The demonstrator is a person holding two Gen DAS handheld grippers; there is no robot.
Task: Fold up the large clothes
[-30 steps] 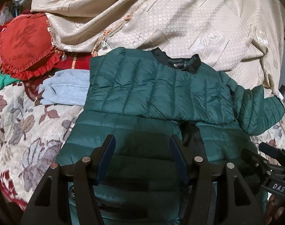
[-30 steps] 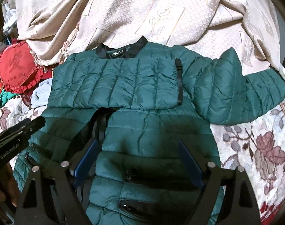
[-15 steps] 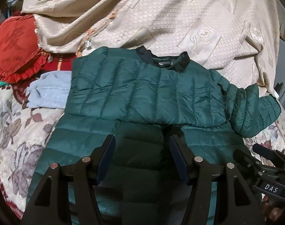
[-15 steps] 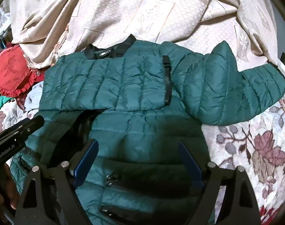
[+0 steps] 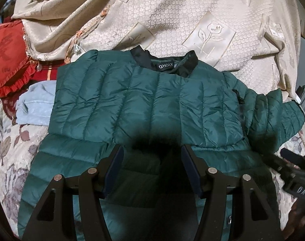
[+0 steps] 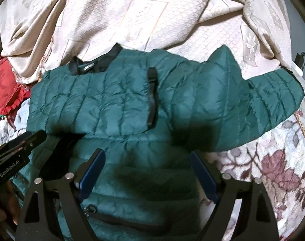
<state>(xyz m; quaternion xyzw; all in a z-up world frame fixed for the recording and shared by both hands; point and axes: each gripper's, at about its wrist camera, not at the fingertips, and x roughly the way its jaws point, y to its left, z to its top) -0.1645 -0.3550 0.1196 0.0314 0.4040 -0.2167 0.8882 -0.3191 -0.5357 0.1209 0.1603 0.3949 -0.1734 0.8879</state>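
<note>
Floral bedding [image 5: 9,146] with a cream brocade cover [image 5: 172,20] heaped behind it carries the jacket [image 5: 144,102], a green quilted one lying flat with its black collar [image 5: 166,64] toward the cover. One sleeve [image 5: 132,104] is already folded across the chest, its black cuff [image 6: 152,96] ending past the collar line. The other sleeve [image 6: 252,100] lies spread out from the jacket onto the bedding, on the side away from a red cushion [image 5: 5,60] and a pale blue cloth [image 5: 36,104] that sit just beside the jacket's opposite shoulder.

Over the last second both views have slid up the jacket from its hem toward the collar, so the folded sleeve and collar now fill more of each picture, and the pockets near the hem have dropped toward the lower edge. The jacket itself has not shifted or creased differently.

The left gripper [image 5: 152,166] hovers over the jacket's lower front with jaws apart and nothing between them. The right gripper [image 6: 148,172] hangs nearer the spread sleeve, jaws wider apart, also empty. Neither pad touches the fabric as far as the views show.

That advance looks like an approach to the next fold: probably the spread sleeve is due to be brought over the chest, then the hem lifted to the collar.
</note>
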